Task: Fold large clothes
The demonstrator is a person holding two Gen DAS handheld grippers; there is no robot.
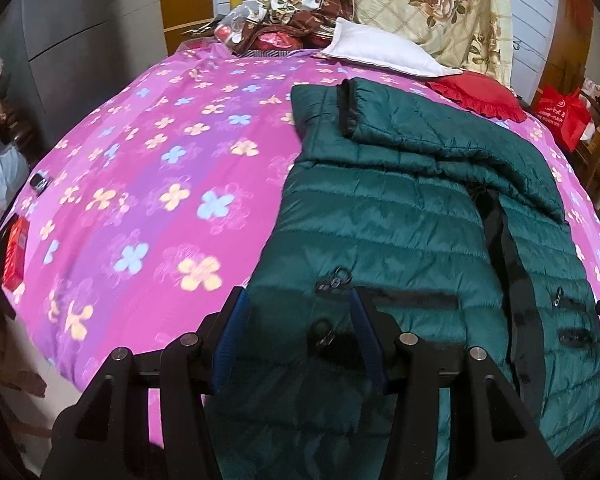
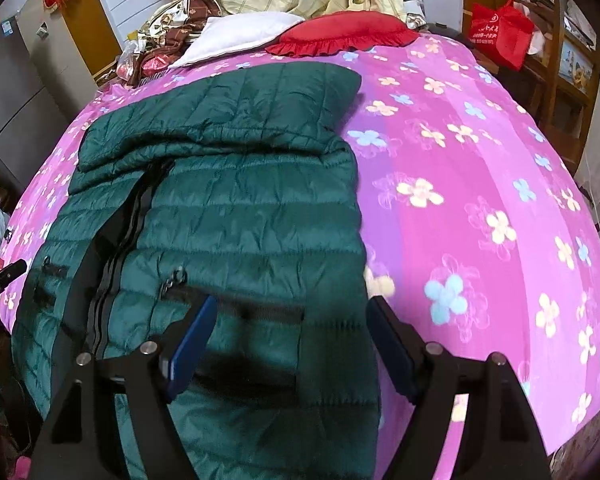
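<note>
A dark green quilted puffer jacket (image 1: 400, 208) lies front up on the pink flowered bedspread (image 1: 148, 168), sleeves folded across its upper part. It also shows in the right wrist view (image 2: 236, 200). My left gripper (image 1: 298, 300) is open, its blue pads straddling the jacket's lower left hem by a pocket zipper. My right gripper (image 2: 290, 308) is open, its blue pads straddling the jacket's lower right hem edge. Neither is closed on the fabric.
A white pillow (image 1: 376, 50), a red ruffled cushion (image 1: 484, 96) and a floral quilt (image 1: 432, 4) lie at the head of the bed. Clutter (image 1: 260, 28) sits at the far left corner. A red bag (image 2: 500, 28) hangs at the right. A small dark object (image 1: 40, 182) lies near the bed's left edge.
</note>
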